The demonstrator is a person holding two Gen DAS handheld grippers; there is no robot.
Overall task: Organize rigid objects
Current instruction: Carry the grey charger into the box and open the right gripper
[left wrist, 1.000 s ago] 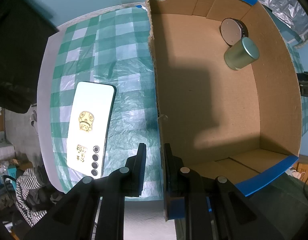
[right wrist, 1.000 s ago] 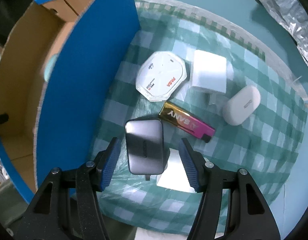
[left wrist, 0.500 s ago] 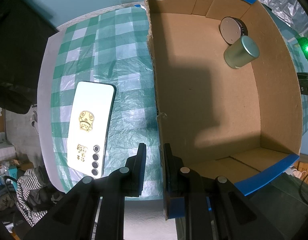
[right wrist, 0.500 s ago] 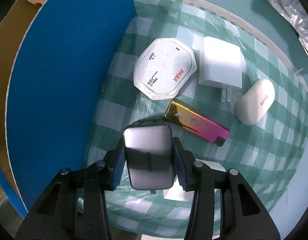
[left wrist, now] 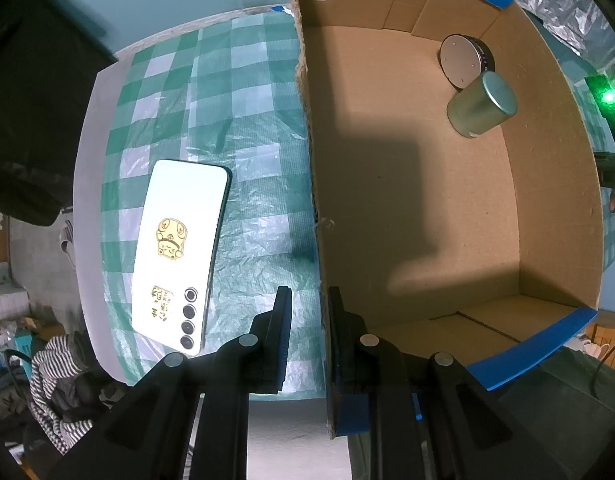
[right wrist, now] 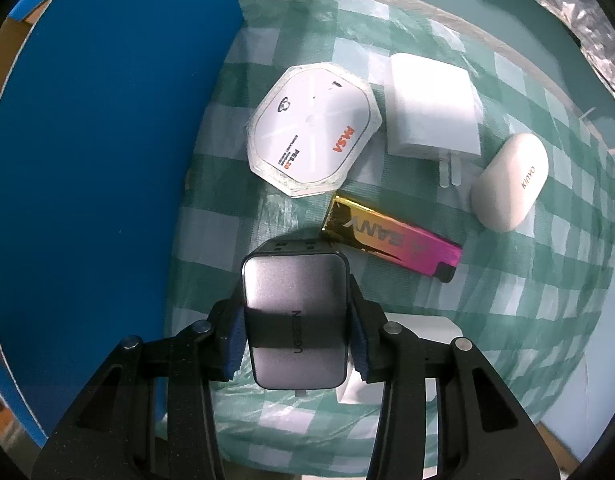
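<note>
R gripper [right wrist: 295, 332] is pinching a grey UGREEN charger [right wrist: 294, 316] between its blue pads, one pad on each side of the body; charger sits lifted a bit over the green-white checked cloth [right wrist: 527, 320], prong end toward the camera. Ahead of it on the cloth: iridescent gold-pink lighter [right wrist: 391, 238] lying flat, its gold end just beside the charger's far corner. Beyond that an octagonal white PASA case [right wrist: 313, 136], a white plug adapter [right wrist: 431, 114] w/ prongs pointing toward the lighter, and a white oval earbud case [right wrist: 509, 182] at far right, near the adapter but apart. A white block [right wrist: 423, 328] shows partly under the R finger; can't tell what it is. Blue outer wall of the cardboard box [right wrist: 107, 160] fills the left of that view.

L gripper [left wrist: 307, 320] is clamped on the box's near side wall [left wrist: 313, 184]: one finger outside, one inside, cardboard edge between them. Inside the box, far right corner: a green-grey metal cylinder tin [left wrist: 481, 104] lying tilted, touching a flat round silver disc [left wrist: 463, 60] that leans against the wall. Outside the box on the cloth lies a white phone [left wrist: 179, 248] back side up, gold cat sticker on it, camera lenses toward the gripper, well apart from the box wall
</note>
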